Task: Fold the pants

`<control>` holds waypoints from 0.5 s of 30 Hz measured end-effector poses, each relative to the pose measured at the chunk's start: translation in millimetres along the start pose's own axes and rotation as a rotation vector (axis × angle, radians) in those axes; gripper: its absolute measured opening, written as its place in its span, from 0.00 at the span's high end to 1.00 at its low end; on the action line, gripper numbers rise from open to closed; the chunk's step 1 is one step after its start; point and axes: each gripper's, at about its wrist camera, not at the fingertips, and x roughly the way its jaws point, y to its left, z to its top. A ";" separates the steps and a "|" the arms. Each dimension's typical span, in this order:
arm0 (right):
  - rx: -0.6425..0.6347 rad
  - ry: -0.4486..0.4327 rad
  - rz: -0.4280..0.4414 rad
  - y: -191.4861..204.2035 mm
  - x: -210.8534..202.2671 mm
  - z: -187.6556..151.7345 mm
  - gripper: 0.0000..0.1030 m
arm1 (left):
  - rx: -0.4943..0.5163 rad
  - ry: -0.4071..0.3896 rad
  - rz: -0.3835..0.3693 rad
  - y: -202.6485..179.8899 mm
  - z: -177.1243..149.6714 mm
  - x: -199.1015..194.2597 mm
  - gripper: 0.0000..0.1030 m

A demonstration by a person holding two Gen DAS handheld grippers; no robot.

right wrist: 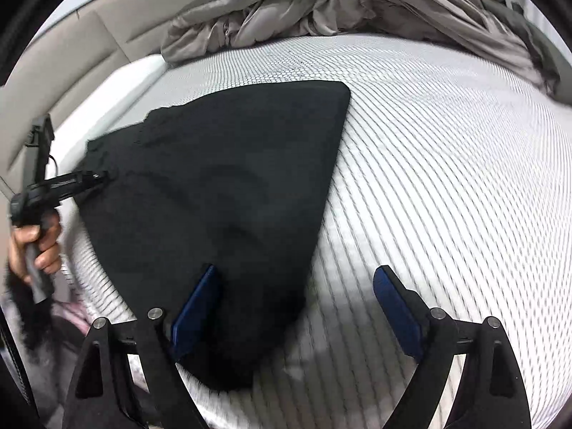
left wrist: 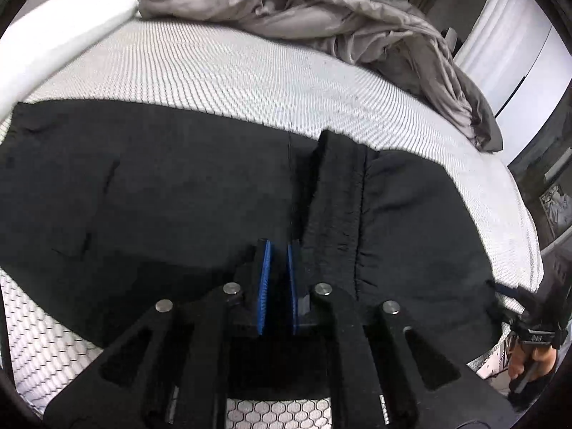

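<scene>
Black pants point(left wrist: 161, 186) lie spread across the white patterned mattress point(left wrist: 214, 71). A ribbed strip of them point(left wrist: 339, 186) rises in a ridge toward my left gripper point(left wrist: 278, 250), whose blue pads stand almost together with dark cloth pinched between them. In the right wrist view the pants point(right wrist: 232, 178) form a folded, tapering shape, and the left gripper point(right wrist: 100, 176) holds their far left edge. My right gripper point(right wrist: 296, 279) is open over the narrow near end. Its left pad point(right wrist: 200, 296) rests beside the cloth and its right pad point(right wrist: 393, 304) is over bare mattress point(right wrist: 447, 178).
A crumpled grey duvet point(left wrist: 304, 7) point(right wrist: 321, 3) is heaped along the far side of the bed. A white pillow point(left wrist: 60, 35) lies at the far left, near a beige headboard point(right wrist: 71, 53). A hand point(right wrist: 39, 246) grips the left tool's handle. The mattress edge drops off at the right point(left wrist: 529, 250).
</scene>
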 end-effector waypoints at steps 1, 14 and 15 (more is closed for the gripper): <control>0.012 0.002 0.026 -4.4 -3.5 -3.6 0.14 | -0.010 -0.014 -0.011 -1.5 5.0 -2.4 0.95; 0.114 0.068 0.299 1.5 -2.1 -18.4 0.58 | 0.143 -0.027 -0.209 -114.3 18.8 -11.2 0.80; 0.122 0.072 0.304 -0.7 -1.9 -19.6 0.58 | 0.174 -0.001 -0.252 -133.8 13.4 -4.9 0.78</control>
